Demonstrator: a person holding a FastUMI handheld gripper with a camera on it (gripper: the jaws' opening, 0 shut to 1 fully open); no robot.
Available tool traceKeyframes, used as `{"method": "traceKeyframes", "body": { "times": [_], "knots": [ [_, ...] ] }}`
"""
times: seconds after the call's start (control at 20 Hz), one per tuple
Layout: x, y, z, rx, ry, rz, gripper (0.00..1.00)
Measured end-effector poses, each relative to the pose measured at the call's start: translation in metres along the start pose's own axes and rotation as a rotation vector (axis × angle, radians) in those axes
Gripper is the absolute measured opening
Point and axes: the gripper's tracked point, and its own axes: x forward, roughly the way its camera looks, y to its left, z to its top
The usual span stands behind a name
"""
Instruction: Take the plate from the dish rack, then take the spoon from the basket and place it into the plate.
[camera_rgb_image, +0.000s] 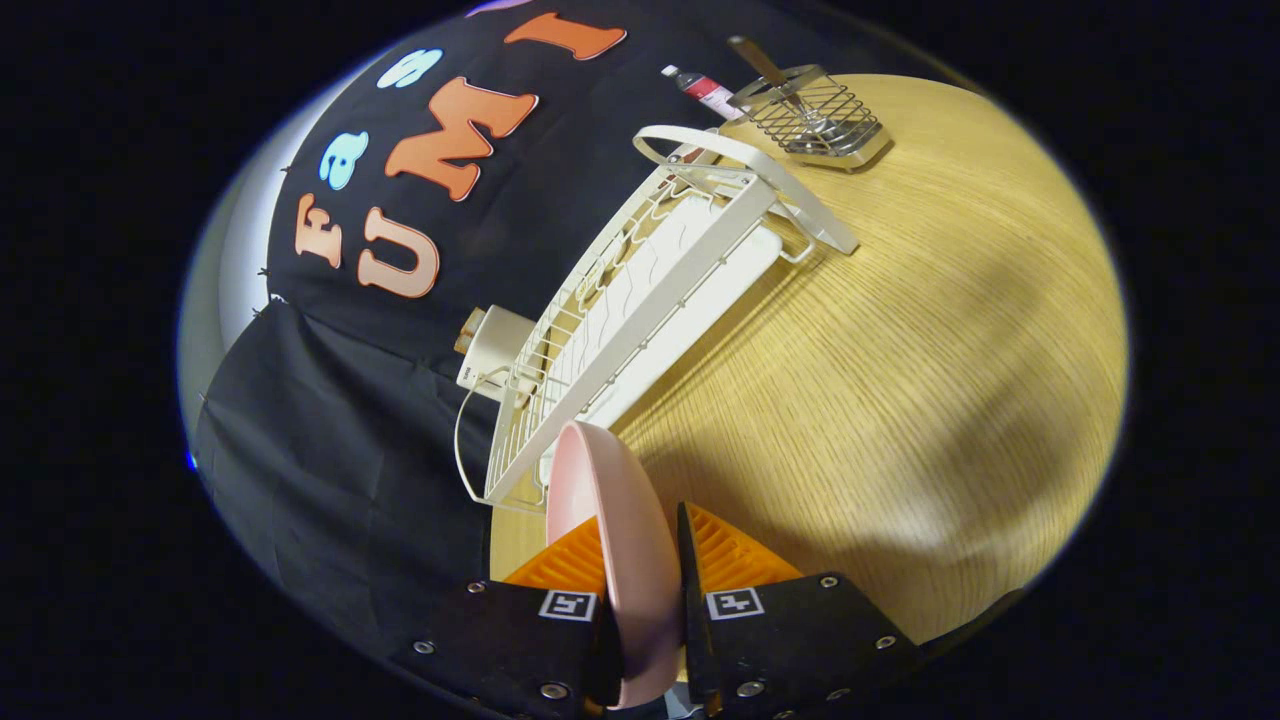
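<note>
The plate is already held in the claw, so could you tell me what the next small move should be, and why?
Probably carry the pink plate away from the white dish rack and lay it flat on the bare wooden table. The claw grips it on edge, out of the rack, and the spoon waits in the wire basket beyond.

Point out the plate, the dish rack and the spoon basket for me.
plate (612, 500): gripper view, pink bowl face, clamped between the hand-held gripper (645, 560) fingers.
dish rack (640, 320): gripper view, white front rail.
basket (820, 115): gripper view, wire side, beyond the rack.

One plate (610, 520), one dish rack (640, 300), one basket (815, 115).
</note>
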Motion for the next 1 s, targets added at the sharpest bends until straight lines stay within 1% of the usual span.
{"method": "traceKeyframes", "body": {
  "times": [0.2,0.35,0.4,0.45,0.5,0.55,0.6,0.65,0.7,0.75,0.9,0.95,1.0],
  "knots": [
    [0.008,-0.004,-0.001,-0.006,0.013,-0.028,0.26],
    [0.003,-0.002,0.0,0.017,0.027,-0.008,0.28],
    [0.001,-0.005,0.003,-0.005,0.016,-0.018,0.29],
    [0.001,-0.01,0.005,-0.027,0.004,-0.037,0.32],
    [-0.004,-0.012,0.009,-0.048,-0.01,-0.049,0.35],
    [-0.007,-0.012,0.014,-0.07,-0.024,-0.053,0.44],
    [-0.011,-0.012,0.017,-0.102,-0.035,-0.055,0.48],
    [-0.015,-0.013,0.022,-0.137,-0.054,-0.059,0.55],
    [-0.02,-0.013,0.029,-0.171,-0.077,-0.063,0.57],
    [-0.025,-0.014,0.036,-0.206,-0.102,-0.073,0.62],
    [-0.041,-0.022,0.061,-0.324,-0.197,-0.134,0.73],
    [-0.047,-0.025,0.069,-0.361,-0.223,-0.154,0.81],
    [-0.053,-0.027,0.075,-0.397,-0.245,-0.175,0.83]
  ]
}}
